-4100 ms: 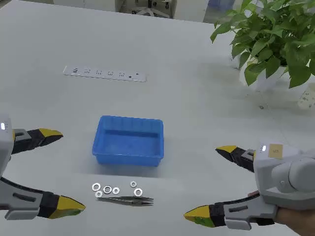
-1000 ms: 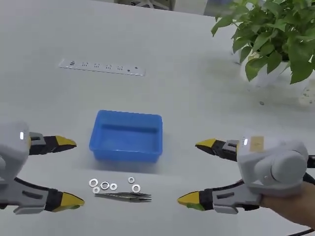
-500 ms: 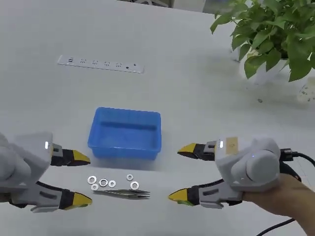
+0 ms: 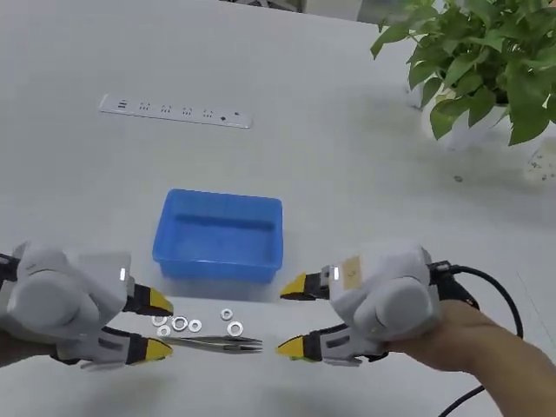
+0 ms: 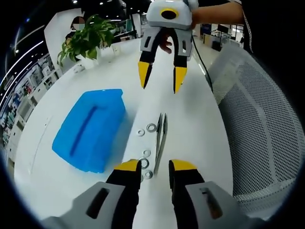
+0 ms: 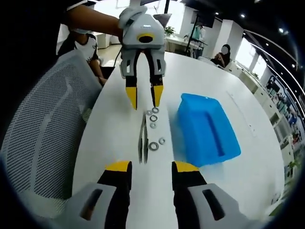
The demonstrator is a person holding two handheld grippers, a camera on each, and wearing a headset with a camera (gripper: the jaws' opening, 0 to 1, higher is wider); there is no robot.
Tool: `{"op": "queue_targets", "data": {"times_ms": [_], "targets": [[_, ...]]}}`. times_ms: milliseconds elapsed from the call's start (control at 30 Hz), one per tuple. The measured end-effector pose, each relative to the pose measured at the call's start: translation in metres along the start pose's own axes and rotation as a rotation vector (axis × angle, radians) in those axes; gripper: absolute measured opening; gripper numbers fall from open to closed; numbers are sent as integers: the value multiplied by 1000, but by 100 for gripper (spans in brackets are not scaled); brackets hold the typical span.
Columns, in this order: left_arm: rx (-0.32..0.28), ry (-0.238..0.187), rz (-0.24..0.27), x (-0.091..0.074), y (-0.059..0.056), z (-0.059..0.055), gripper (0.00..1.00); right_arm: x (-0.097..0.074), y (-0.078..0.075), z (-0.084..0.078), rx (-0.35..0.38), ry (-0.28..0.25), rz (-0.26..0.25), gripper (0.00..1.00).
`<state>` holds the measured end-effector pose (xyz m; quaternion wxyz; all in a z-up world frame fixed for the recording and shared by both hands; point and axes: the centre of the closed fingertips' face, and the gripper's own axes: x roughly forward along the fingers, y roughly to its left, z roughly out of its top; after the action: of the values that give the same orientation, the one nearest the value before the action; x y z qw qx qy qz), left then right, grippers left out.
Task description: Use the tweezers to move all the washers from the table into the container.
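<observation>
Thin metal tweezers (image 4: pixel 219 344) lie flat on the white table, just in front of several small washers (image 4: pixel 179 324). Behind them sits the blue container (image 4: pixel 220 234), with nothing visible inside. My left gripper (image 4: pixel 160 326) is open at the left end of the washers and tweezers. My right gripper (image 4: pixel 291 317) is open just right of the tweezers' end. In the left gripper view my left gripper (image 5: pixel 156 167) faces the tweezers (image 5: pixel 160 138), the washers (image 5: pixel 151 127) and the right gripper (image 5: pixel 161 78). In the right gripper view my right gripper (image 6: pixel 151 167) faces the tweezers (image 6: pixel 143 137) and the left gripper (image 6: pixel 144 98).
A white power strip (image 4: pixel 175 111) lies at the far left of the table. A potted plant (image 4: pixel 473 61) stands at the back right. A black cable (image 4: pixel 495 287) trails from the right gripper. A mesh chair (image 5: pixel 257 119) stands at the table's near edge.
Both grippers have moved inward from the table's sides and now flank the tweezers and washers closely. The tweezers, washers and container have not moved.
</observation>
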<state>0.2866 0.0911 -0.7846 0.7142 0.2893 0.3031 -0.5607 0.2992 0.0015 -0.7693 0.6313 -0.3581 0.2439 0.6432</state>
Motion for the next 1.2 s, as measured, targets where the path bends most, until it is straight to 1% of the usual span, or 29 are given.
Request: {"op": "queue_targets", "data": {"times_ms": [67, 167, 200, 267, 533, 700, 800, 867, 900, 933, 1000, 1133, 1200], "targets": [[17, 22, -3, 3, -1, -3, 26, 5, 3, -2, -27, 21, 14, 31], [24, 37, -18, 9, -3, -9, 24, 13, 6, -1, -43, 26, 27, 29], [24, 38, -18, 9, -3, -9, 24, 16, 7, -1, -49, 30, 33, 28], [30, 47, -25, 11, -3, -10, 23, 21, 6, -2, -64, 44, 27, 26], [36, 62, -37, 18, -2, -12, 18, 36, 4, 1, -69, 49, 39, 20], [43, 67, -52, 23, -3, -13, 16, 44, 10, 1, -64, 50, 73, 17], [50, 71, -61, 25, -4, -13, 14, 50, 9, -1, -69, 62, 70, 14], [56, 75, -65, 27, -4, -14, 13, 52, 8, -2, -69, 68, 65, 14], [60, 77, -67, 28, -4, -14, 12, 53, 9, -1, -63, 65, 70, 13], [58, 69, -71, 29, -4, -12, 11, 53, 9, -1, -57, 63, 73, 11], [58, 68, -74, 30, -3, -12, 10, 53, 9, -1, -53, 57, 73, 9], [53, 65, -77, 31, -3, -11, 10, 52, 9, 0, -47, 59, 74, 11], [52, 61, -87, 31, -5, -11, 8, 52, 8, 1, -50, 54, 72, 12]]}}
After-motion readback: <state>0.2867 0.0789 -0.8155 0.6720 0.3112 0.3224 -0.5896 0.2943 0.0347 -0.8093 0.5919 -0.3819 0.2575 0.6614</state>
